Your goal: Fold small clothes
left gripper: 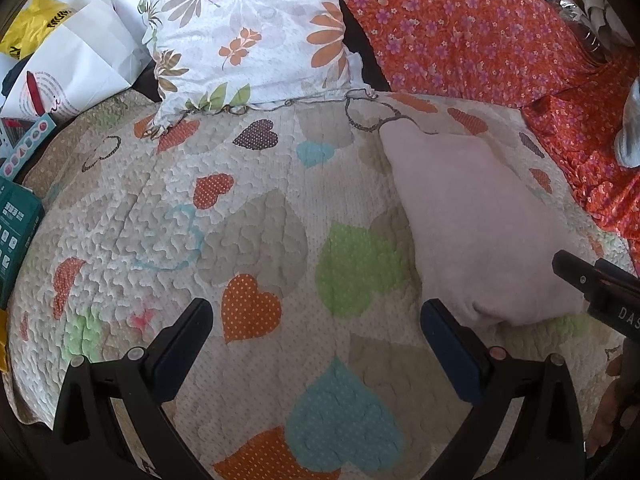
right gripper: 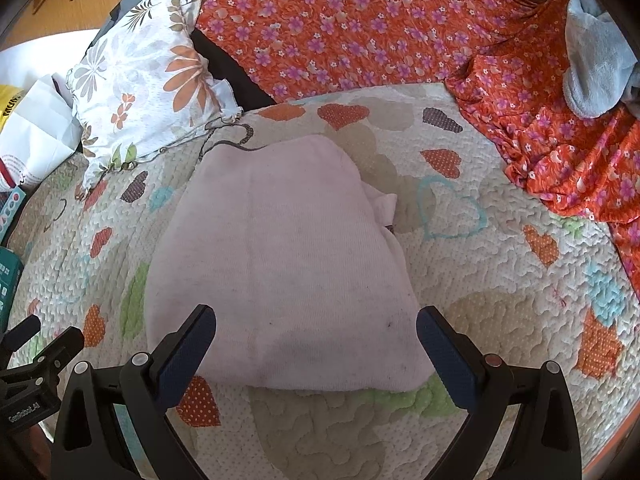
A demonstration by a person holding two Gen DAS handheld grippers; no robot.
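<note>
A folded pale pink garment point(right gripper: 280, 264) lies flat on the heart-patterned quilt point(right gripper: 500, 280). It also shows in the left wrist view point(left gripper: 480, 224), to the right. My right gripper point(right gripper: 316, 328) is open and empty, its jaws spread over the garment's near edge, just above it. My left gripper point(left gripper: 316, 320) is open and empty over bare quilt point(left gripper: 240, 220), left of the garment. The right gripper's tip shows at the right edge of the left wrist view point(left gripper: 592, 284). The left gripper shows at the lower left of the right wrist view point(right gripper: 36, 356).
A floral pillow point(left gripper: 248, 36) and an orange flowered cloth point(right gripper: 360, 28) lie at the back of the quilt. A grey-blue fleece item point(right gripper: 596, 64) sits on the orange cloth at the right. White paper bags point(left gripper: 80, 56), a yellow bag point(left gripper: 32, 24) and a teal box point(left gripper: 16, 232) stand at the left.
</note>
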